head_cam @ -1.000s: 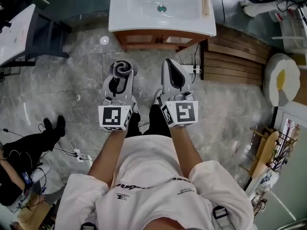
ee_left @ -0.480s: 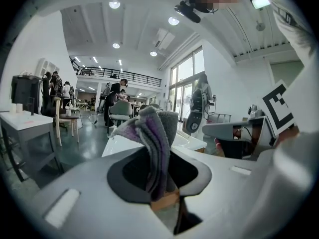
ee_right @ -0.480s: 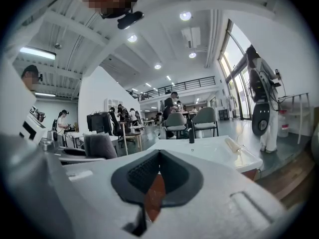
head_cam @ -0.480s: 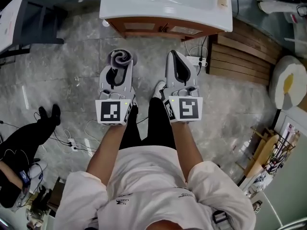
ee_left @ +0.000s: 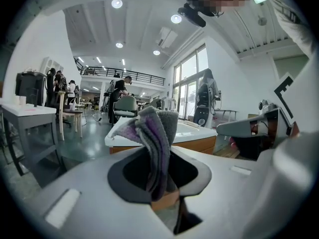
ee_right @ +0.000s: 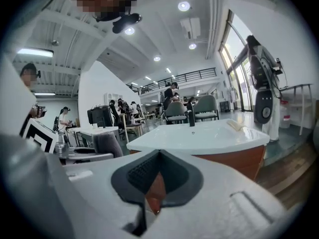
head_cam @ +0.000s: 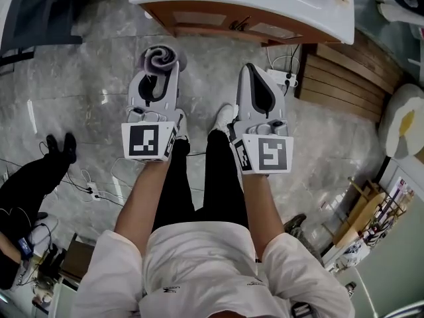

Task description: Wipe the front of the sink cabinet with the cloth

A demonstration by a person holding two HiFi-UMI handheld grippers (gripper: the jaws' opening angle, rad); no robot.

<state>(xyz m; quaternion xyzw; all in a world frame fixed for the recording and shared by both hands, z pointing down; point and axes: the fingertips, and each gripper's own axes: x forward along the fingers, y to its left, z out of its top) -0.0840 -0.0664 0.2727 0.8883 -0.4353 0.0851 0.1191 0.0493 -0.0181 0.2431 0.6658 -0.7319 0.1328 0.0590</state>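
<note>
The sink cabinet (head_cam: 218, 20) runs along the top of the head view, a wooden front under a white basin top (head_cam: 291, 8). My left gripper (head_cam: 159, 73) is shut on a rolled grey and purple cloth (head_cam: 161, 57), held above the floor a short way in front of the cabinet. In the left gripper view the cloth (ee_left: 153, 138) stands up between the jaws, with the cabinet (ee_left: 197, 145) behind it. My right gripper (head_cam: 254, 78) is beside the left one, shut and empty. The right gripper view looks over its jaws at the cabinet (ee_right: 239, 158).
A slatted wooden platform (head_cam: 344, 78) lies to the right of the cabinet, with a power strip and cables (head_cam: 281, 77) at its near corner. A person in black (head_cam: 26, 191) sits on the floor at left. A round white cushion (head_cam: 403, 121) is at far right.
The person has stepped toward the cabinet, which has slid up to the top edge of the head view. Both grippers keep their pose, and the cloth stays in the left one.
</note>
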